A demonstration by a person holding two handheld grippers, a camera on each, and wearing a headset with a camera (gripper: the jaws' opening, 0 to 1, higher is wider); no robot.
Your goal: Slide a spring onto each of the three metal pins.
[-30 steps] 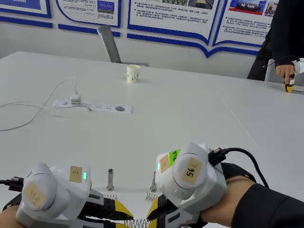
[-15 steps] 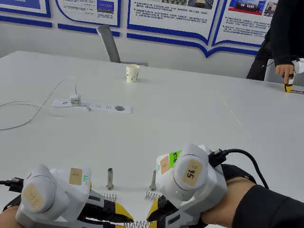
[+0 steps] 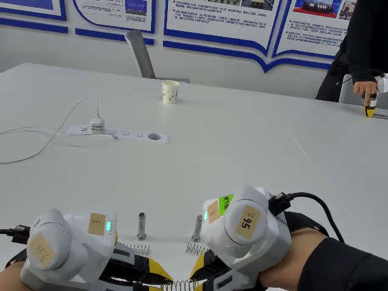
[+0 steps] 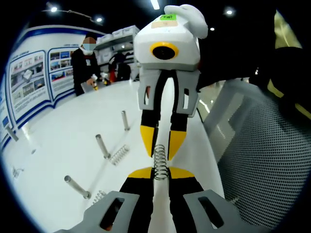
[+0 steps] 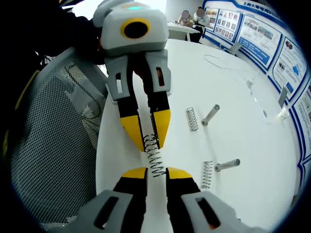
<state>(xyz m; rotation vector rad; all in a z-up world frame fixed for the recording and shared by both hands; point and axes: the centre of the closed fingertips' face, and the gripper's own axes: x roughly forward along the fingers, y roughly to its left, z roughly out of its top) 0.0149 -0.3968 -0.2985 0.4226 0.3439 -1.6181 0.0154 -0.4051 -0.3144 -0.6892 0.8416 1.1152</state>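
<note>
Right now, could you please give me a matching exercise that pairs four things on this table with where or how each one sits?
Things:
1. held spring
2. paper cup
3. power strip
4. loose spring

States:
A. standing upright, farthest away
B. lying beside an upright pin
C. clamped between the left tool and the right tool
D. white plug inserted

Pairs: 1-C, 2-A, 3-D, 4-B

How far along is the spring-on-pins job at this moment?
Done: nothing; the three silver metal pins stand bare. In hand: one steel coil spring is gripped at its ends by the left gripper and right gripper. Left: all three pins; two loose coil springs lie on the white table.
</note>
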